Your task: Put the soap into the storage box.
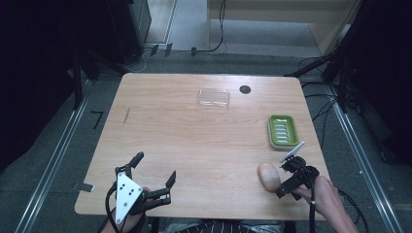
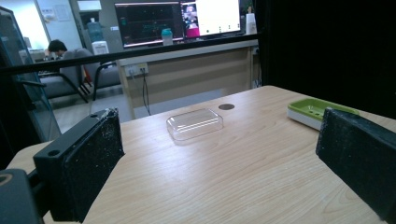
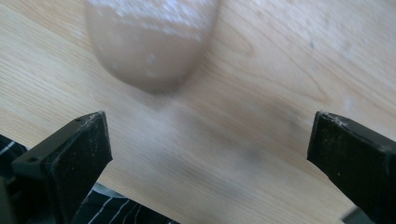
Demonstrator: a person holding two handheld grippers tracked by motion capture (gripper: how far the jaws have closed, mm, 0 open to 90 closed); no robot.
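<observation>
Presently the right claw (image 1: 285, 180), released, sits beside a pinkish soap bar (image 1: 268, 176). Judged smooth, rigid, slippery; grip across its short sides.

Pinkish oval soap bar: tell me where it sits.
In the high view, the pinkish oval soap bar lies near the table's front right edge, just left of the right gripper, below the green soap dish.

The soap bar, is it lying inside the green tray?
No, the soap bar lies on the bare table, apart from the green tray.
</observation>
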